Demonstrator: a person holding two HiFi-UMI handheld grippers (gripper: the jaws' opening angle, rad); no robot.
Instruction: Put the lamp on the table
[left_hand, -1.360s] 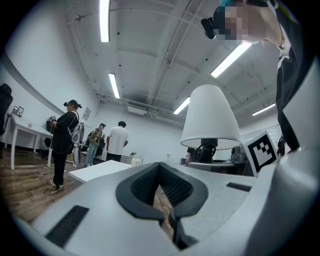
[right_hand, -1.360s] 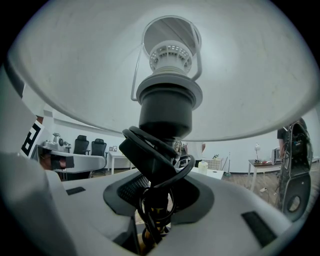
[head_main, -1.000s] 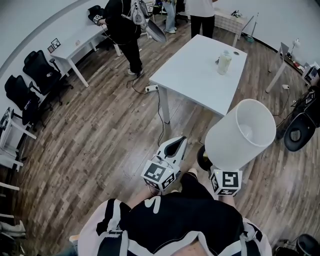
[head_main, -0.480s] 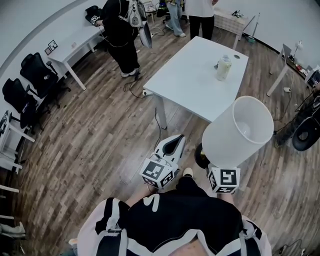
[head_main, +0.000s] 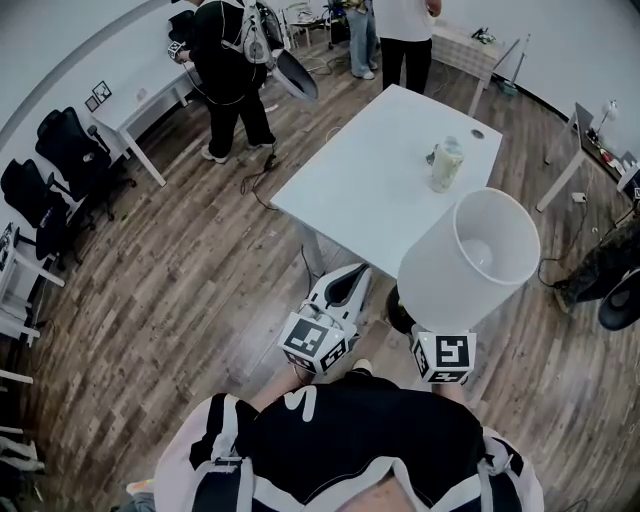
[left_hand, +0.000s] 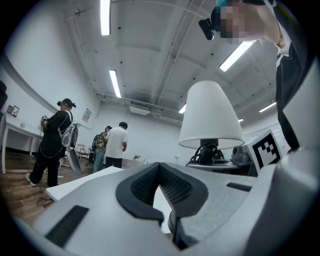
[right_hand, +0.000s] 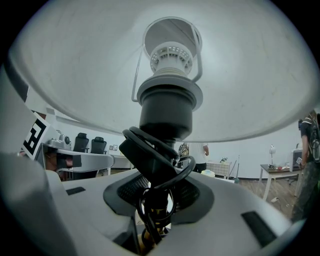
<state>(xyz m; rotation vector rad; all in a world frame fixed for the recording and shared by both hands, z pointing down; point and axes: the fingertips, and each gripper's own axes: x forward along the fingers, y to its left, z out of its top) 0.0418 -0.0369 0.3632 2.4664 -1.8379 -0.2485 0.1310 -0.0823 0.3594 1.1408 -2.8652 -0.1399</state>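
The right gripper (right_hand: 159, 195) is pinching the lamp (head_main: 470, 262) by its dark stem just under the bulb socket. Both pads are pressed on the stem, and a black cord (right_hand: 156, 150) is wound in loops round the stem between them. The lamp is off the table (head_main: 365, 185), held over the wooden floor at the right of the person's body. From the head view its white shade overlaps the table's near right edge. It looks roughly upright, with the shade's top opening facing up, though the steep angle makes the tilt hard to judge. Its dark base (head_main: 400, 312) shows below the shade on the near side.

The left gripper (head_main: 350, 280) is to the left of the lamp, apart from it, and points toward the table's near edge. Its pads are pressed together at the tips with nothing between them.

On the far right part of the white table stands a pale bottle (head_main: 446, 165). A person in black (head_main: 225, 60) stands at the far left beside a desk (head_main: 140, 100). Two more people (head_main: 400, 30) stand beyond the table's far end. Black office chairs (head_main: 65, 150) sit along the left wall.
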